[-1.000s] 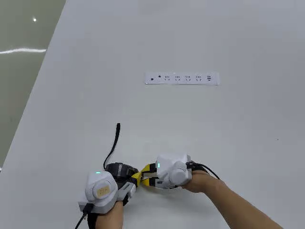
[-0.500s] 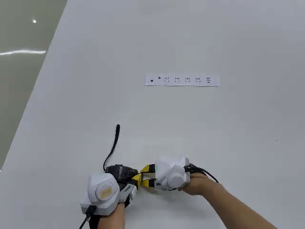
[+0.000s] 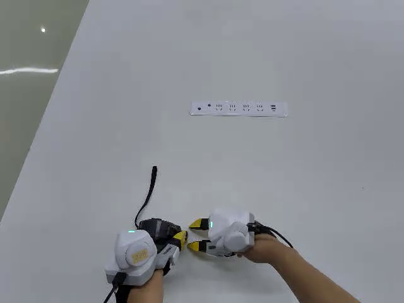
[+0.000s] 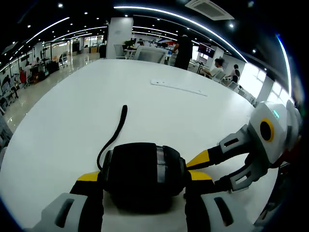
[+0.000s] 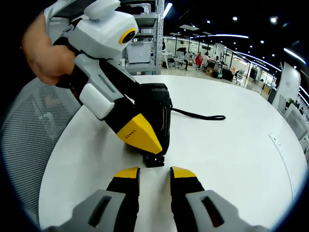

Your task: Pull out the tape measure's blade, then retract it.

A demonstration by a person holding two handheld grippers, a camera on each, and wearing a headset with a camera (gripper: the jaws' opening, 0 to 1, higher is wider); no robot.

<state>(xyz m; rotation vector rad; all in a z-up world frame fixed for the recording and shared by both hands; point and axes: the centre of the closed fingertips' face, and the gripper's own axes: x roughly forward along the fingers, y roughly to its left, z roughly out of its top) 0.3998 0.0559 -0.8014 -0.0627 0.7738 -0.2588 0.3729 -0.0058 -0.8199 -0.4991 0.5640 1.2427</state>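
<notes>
A black tape measure (image 3: 156, 227) with a black wrist strap (image 3: 148, 192) sits near the table's front edge. My left gripper (image 3: 169, 238) is shut on its case (image 4: 142, 174), a yellow fingertip (image 4: 200, 175) on each side. No length of blade is out; only the end hook (image 5: 154, 160) shows at the case's mouth. Just right of the case, my right gripper (image 3: 196, 235) stands open. Its tips (image 5: 128, 174) point at the hook, with nothing between them. The right gripper (image 4: 260, 145) also enters the left gripper view from the right.
A white power strip (image 3: 238, 108) lies flat toward the far middle of the white table (image 3: 284, 177). The table's left edge (image 3: 44, 126) drops to a grey floor. In the right gripper view a mesh chair back (image 5: 29, 159) stands beside the table.
My right gripper's jaws, close together at the tape measure's mouth before, have spread apart and drawn slightly away to the right. The left gripper has kept its hold on the case.
</notes>
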